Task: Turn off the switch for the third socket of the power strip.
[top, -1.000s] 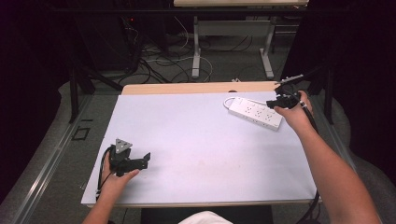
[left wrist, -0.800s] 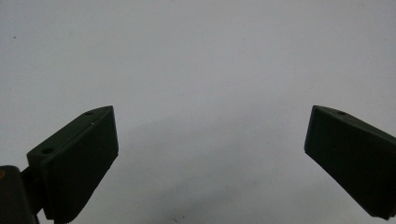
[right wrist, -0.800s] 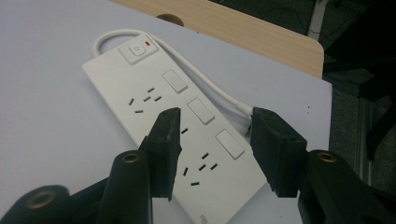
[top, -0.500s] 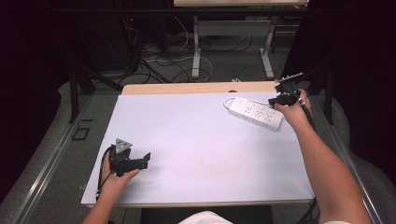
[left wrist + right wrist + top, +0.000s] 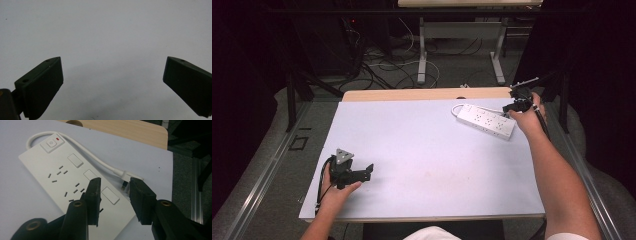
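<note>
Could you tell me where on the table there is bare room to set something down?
The white table is bare across its middle and far left, between the left gripper near the front left edge and the power strip at the far right. The front right is free beside the right forearm. It is crowded only at the far right corner, where the right gripper hovers over the strip's plug.

White power strip, flat, far-right
</note>
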The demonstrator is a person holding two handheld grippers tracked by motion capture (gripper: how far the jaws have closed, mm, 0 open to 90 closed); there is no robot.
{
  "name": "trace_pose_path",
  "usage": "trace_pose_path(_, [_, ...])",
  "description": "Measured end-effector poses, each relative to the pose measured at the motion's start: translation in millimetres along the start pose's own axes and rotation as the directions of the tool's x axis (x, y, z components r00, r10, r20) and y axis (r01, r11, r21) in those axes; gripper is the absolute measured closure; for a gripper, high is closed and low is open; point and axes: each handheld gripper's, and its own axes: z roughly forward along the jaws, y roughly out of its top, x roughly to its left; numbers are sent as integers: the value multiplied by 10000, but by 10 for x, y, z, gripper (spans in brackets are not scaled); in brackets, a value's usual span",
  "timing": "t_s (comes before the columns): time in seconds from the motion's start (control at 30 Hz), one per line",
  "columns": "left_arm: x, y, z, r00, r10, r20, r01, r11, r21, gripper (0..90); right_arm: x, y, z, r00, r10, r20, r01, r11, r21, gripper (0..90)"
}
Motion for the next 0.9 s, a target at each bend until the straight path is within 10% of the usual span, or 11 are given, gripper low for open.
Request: trace_pose_path(0.9, [-1, -5, 19, 10000, 73, 31, -73, 9999, 95, 29, -15, -30, 263, 9995, 276, 175, -291, 9949, 967, 794])
